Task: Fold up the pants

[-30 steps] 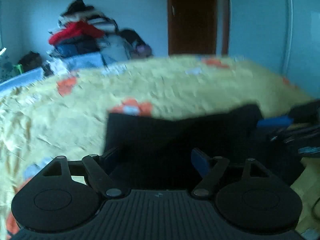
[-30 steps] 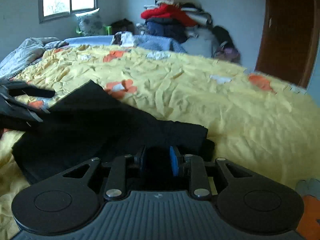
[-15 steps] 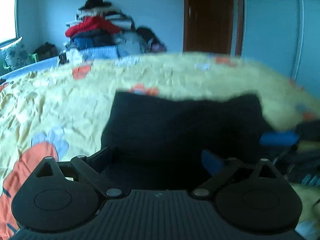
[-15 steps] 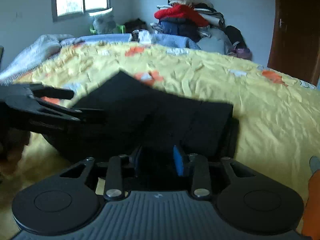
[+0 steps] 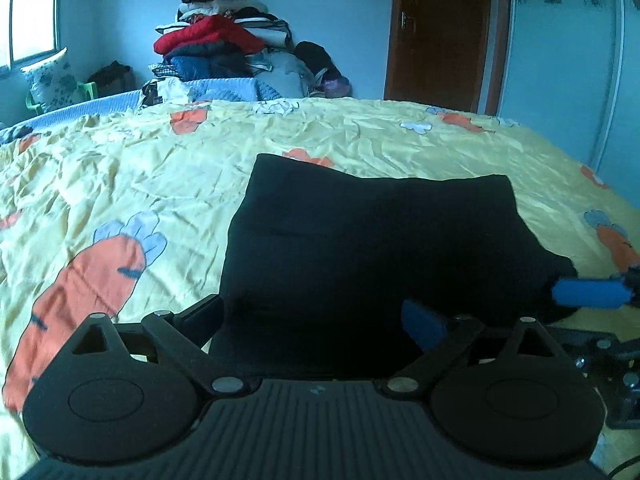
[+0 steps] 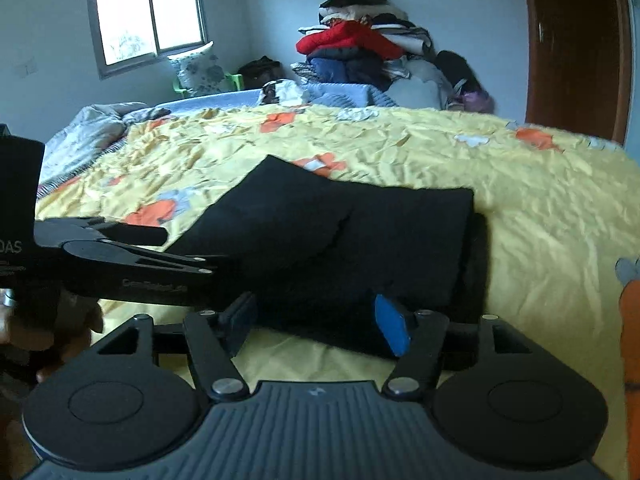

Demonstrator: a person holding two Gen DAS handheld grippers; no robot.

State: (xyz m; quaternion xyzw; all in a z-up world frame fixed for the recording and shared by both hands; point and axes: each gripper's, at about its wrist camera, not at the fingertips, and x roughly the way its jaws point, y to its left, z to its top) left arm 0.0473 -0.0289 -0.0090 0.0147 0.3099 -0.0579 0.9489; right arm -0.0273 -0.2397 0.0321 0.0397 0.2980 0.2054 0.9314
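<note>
**Pants folded on the bed, both grippers open at the near edge**

Grippers first: your left gripper [image 5: 320, 316] has its jaws spread wide, the near edge of the pants [image 5: 372, 236] lying between them, nothing pinched. Your right gripper [image 6: 316, 320] is open too, fingers either side of the near hem, gripping no cloth that I can see.

The pants sit as a dark, roughly rectangular stack on the yellow bedspread [image 5: 360, 140], close to the edge nearest you. In the right view one layer overlaps another, with a thicker edge on the right side.

Judging by the drape, the cloth is soft and light — it will sag and slide rather than hold a line, so a one-handed lift would likely spill the layers. If another fold is wanted, take the two near corners through all layers, one gripper each, and carry them over together.

Room is generous beyond and to both sides: open bedspread, wrinkled but bare. The tight spot is near you — the grippers sit close side by side, and the bed's edge is just below.
</note>
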